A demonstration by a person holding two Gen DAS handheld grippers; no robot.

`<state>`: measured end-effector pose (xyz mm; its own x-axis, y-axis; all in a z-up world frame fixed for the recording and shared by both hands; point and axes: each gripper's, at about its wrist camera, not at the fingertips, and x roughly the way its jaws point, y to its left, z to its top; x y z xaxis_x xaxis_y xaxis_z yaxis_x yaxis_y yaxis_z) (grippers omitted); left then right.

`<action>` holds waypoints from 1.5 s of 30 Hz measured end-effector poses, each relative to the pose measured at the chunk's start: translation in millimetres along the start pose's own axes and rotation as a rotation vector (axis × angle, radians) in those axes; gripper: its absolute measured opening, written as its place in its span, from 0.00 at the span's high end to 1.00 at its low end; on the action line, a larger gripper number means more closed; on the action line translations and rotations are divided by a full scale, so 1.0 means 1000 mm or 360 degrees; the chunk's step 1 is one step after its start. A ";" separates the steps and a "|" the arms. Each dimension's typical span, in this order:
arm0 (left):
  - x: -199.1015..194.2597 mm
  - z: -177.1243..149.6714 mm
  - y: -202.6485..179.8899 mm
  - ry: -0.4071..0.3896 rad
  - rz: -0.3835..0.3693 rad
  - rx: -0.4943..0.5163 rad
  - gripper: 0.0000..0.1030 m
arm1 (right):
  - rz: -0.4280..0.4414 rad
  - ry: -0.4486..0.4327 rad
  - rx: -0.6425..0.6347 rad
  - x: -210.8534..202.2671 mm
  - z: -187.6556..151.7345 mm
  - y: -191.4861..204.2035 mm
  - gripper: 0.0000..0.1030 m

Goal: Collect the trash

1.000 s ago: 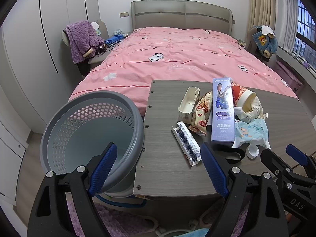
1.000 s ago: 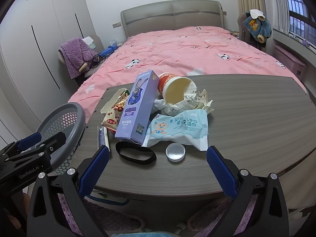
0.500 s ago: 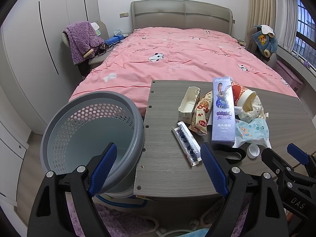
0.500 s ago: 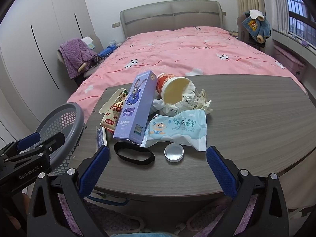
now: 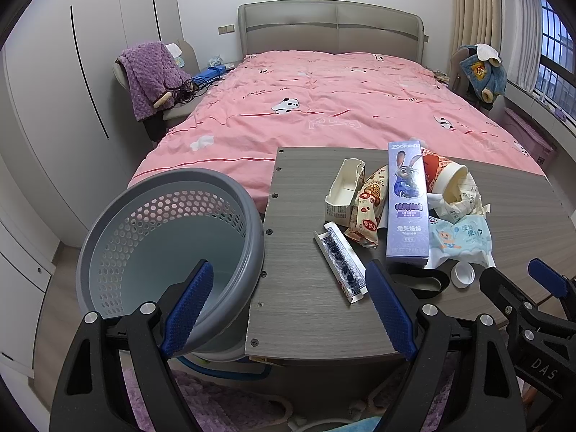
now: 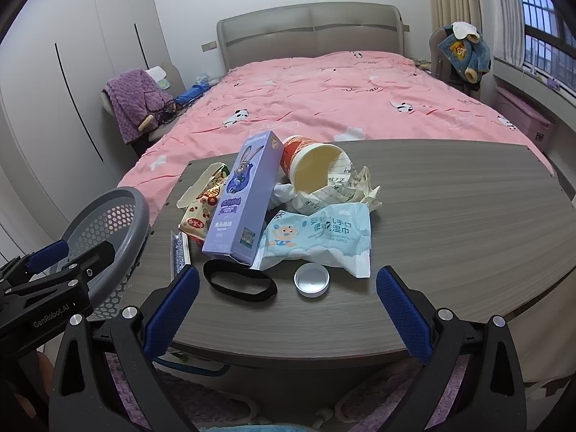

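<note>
"zootopia" on purple box point(image 5: 408, 201)

One basket point(image 5: 169, 244), one purple box point(image 6: 243, 198), one cup point(image 6: 311, 165), one wipes pack point(image 6: 320, 237), one cap point(image 6: 311, 280), one black band point(image 6: 239, 280).

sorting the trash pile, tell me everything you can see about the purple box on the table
The purple box is a long, narrow carton, seemingly cardboard, printed with a cartoon rabbit and "ZOOTOPIA" at its far end. It looks closed and undented. It lies lengthwise, propped on the pile. Its left side rests on a snack wrapper, its far end sits beside a tipped paper cup, and its near corner overlaps a pack of wet wipes. Neither gripper touches it.
</note>
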<state>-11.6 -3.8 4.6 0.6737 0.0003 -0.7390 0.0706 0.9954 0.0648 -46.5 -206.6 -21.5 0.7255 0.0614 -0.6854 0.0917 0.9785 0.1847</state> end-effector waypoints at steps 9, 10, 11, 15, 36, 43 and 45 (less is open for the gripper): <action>-0.001 -0.001 -0.002 -0.0001 0.0008 0.0006 0.20 | -0.0006 -0.0003 -0.0008 0.000 0.000 0.001 0.06; 0.000 -0.001 -0.002 0.0001 0.0009 0.0006 0.20 | -0.0007 -0.0003 -0.0008 0.001 0.000 0.000 0.06; 0.000 -0.001 -0.002 0.0002 0.0010 0.0006 0.20 | -0.0006 -0.0002 -0.0007 0.001 0.000 -0.001 0.06; 0.003 -0.002 -0.002 0.0014 0.0014 0.0006 0.20 | -0.0013 0.0014 0.0009 0.003 -0.003 -0.006 0.06; 0.040 -0.010 -0.006 0.0144 -0.0003 0.0009 0.20 | -0.0086 0.0126 0.0020 0.053 -0.023 -0.037 0.20; 0.048 -0.010 -0.006 0.0155 0.0006 0.0013 0.20 | -0.0086 0.0145 0.0008 0.062 -0.024 -0.035 0.27; 0.049 -0.010 -0.007 0.0158 0.0004 0.0013 0.20 | -0.0089 0.0142 -0.0006 0.064 -0.022 -0.033 0.29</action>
<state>13.8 -9.4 -38.9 0.5975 0.0129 -0.8018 0.0754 0.9945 0.0721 -17.6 -231.0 -87.1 0.6558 0.0234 -0.7545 0.1281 0.9816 0.1418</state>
